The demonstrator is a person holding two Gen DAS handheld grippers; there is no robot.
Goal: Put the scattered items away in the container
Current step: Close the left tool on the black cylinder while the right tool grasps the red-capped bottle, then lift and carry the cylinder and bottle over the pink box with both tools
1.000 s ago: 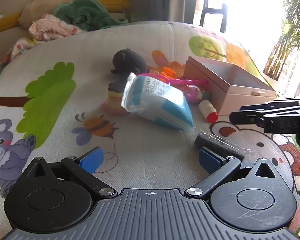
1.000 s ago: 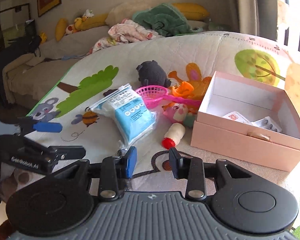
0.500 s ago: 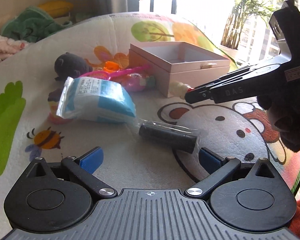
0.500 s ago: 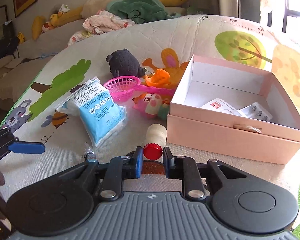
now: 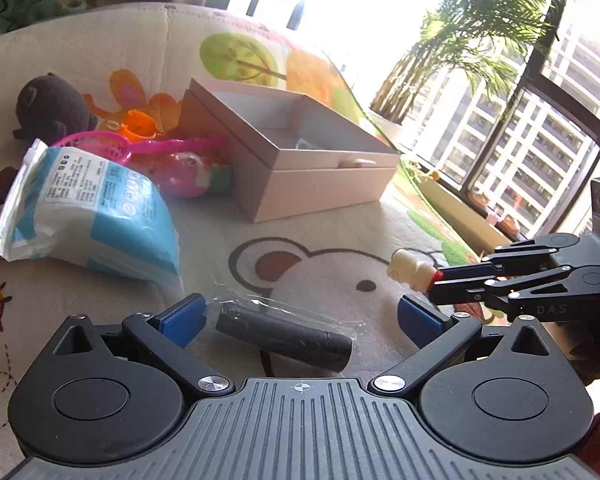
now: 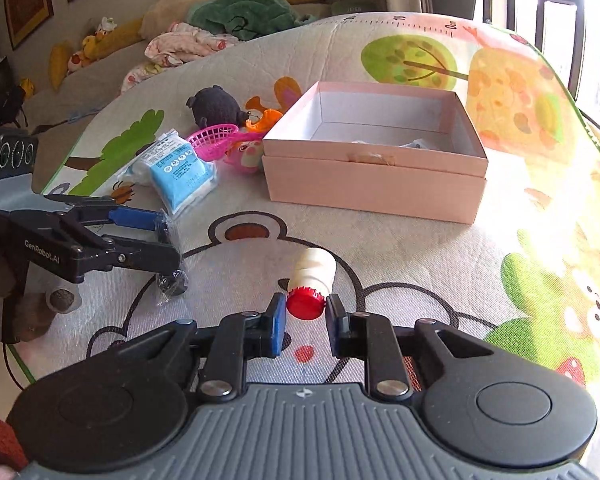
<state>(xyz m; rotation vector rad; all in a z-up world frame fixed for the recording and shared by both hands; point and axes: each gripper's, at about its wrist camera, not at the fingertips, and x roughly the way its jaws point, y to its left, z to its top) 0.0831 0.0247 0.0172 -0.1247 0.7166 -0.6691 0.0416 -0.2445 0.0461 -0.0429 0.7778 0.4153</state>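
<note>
A small cream bottle point(image 6: 315, 268) with a red cap point(image 6: 305, 305) is held by that cap in my right gripper point(image 6: 305, 312), low over the mat. The left wrist view shows that same bottle point(image 5: 410, 269) at the right, in the right gripper point(image 5: 440, 280). My left gripper point(image 5: 302, 316) stands open around a black cylinder in clear wrap point(image 5: 284, 338), its pads apart from it. The left gripper point(image 6: 168, 240) also appears at the left of the right wrist view, over the cylinder point(image 6: 172, 280). The open pink box point(image 6: 376, 168) sits beyond, with a few small items inside.
On the animal-print mat point(image 6: 440, 272) left of the box lie a blue-white pack point(image 6: 180, 172), a pink basket point(image 6: 214, 140), a pink toy point(image 6: 242, 154), an orange toy point(image 6: 266, 116) and a black plush point(image 6: 214, 106). Cushions and clothes are piled behind point(image 6: 228, 16).
My right gripper shut on the bottle's red cap and drew the bottle back from the box. The left gripper swung right and came up around the wrapped black cylinder.
</note>
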